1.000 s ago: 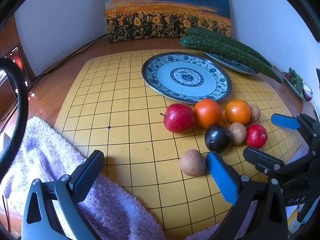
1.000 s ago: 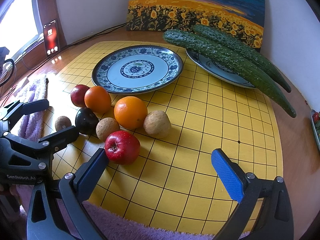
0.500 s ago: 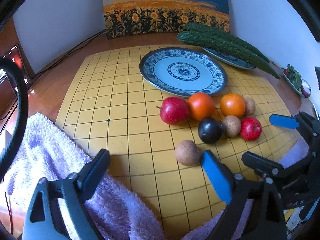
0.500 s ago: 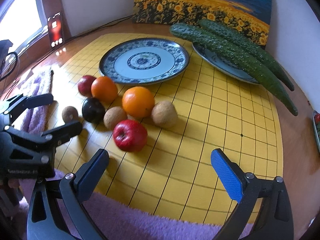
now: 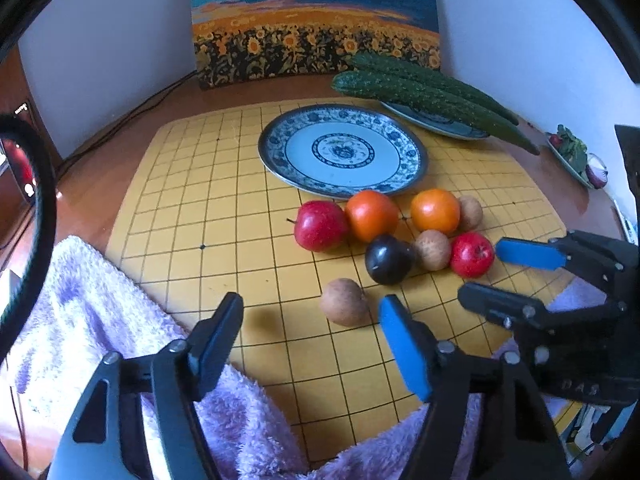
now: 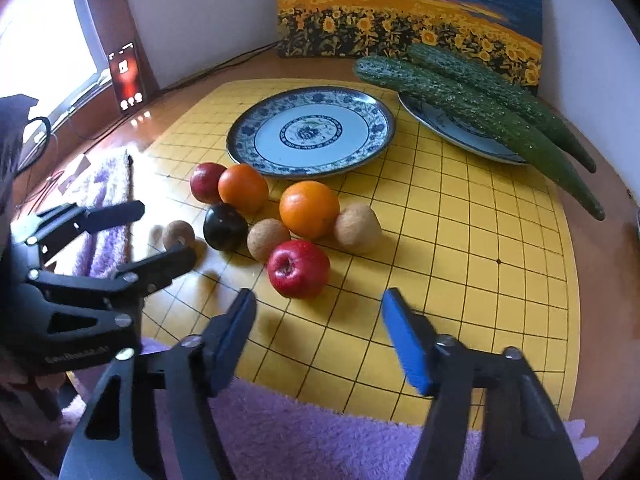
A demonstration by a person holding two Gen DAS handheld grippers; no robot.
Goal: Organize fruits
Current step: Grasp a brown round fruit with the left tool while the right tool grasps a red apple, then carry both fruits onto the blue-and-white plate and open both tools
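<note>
Several fruits lie in a cluster on the yellow grid board (image 5: 200, 216), just in front of an empty blue-patterned plate (image 5: 342, 150) (image 6: 310, 132). They include two red apples (image 5: 320, 226) (image 6: 298, 268), two oranges (image 5: 372, 216) (image 6: 309, 209), a dark plum (image 5: 387, 259) (image 6: 225, 227) and brown round fruits (image 5: 344, 302) (image 6: 357, 227). My left gripper (image 5: 312, 334) is open and empty, just short of the nearest brown fruit. My right gripper (image 6: 320, 326) is open and empty, just short of a red apple.
A second plate (image 6: 452, 130) at the back right carries two long cucumbers (image 6: 480, 110). A sunflower painting (image 5: 316, 24) leans on the back wall. A purple towel (image 5: 100, 332) lies under the board's near edge. A lit phone (image 6: 127, 76) stands at the left.
Both grippers have narrowed their opening somewhat. The right gripper has moved in towards the near red apple. The fruits have not moved.
</note>
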